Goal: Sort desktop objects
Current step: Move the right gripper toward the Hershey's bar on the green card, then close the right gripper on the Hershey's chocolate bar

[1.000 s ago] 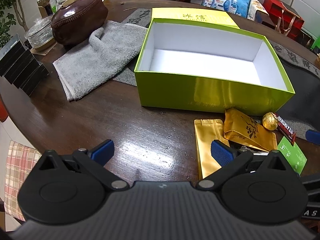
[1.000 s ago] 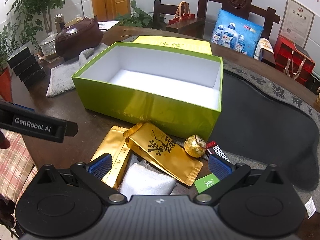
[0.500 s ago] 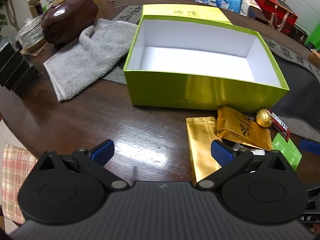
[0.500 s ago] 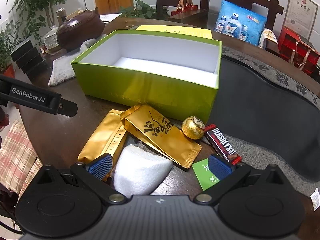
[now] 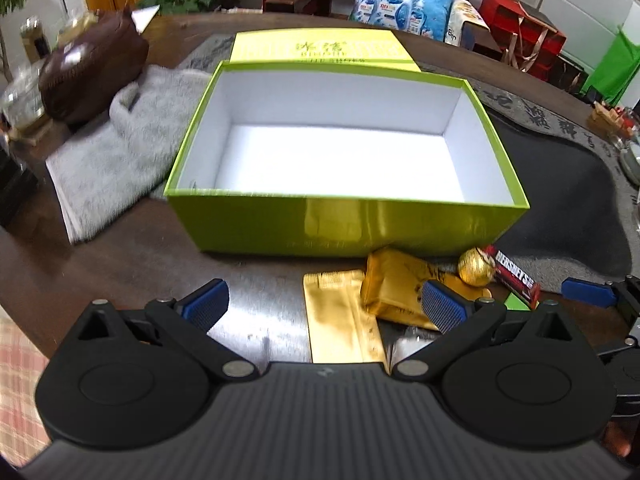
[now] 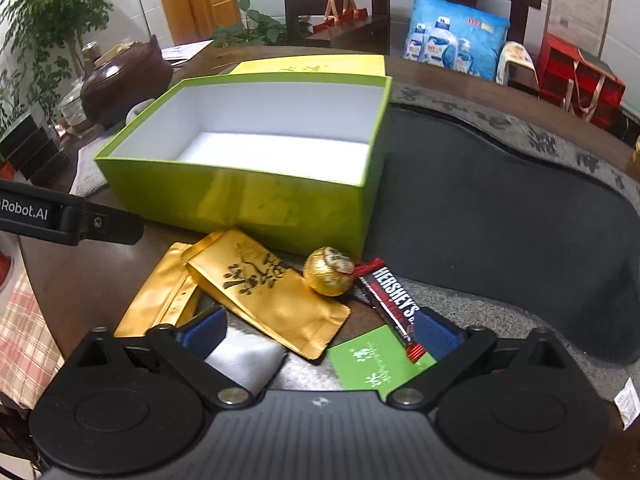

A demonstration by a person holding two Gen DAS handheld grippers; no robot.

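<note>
Right wrist view: the right tongs (image 6: 316, 330), spread wide and empty, have dropped closer over the gold pouch (image 6: 268, 292), so nothing's in the green box (image 6: 240, 200) yet.

A dark round wooden table (image 5: 120, 264) carries a lime-green box (image 5: 344, 220) at centre, a grey towel (image 5: 120, 160) at nine o'clock, a dark mat (image 6: 500, 184) at three, and perhaps a brown pot (image 5: 88, 72) at ten.
</note>
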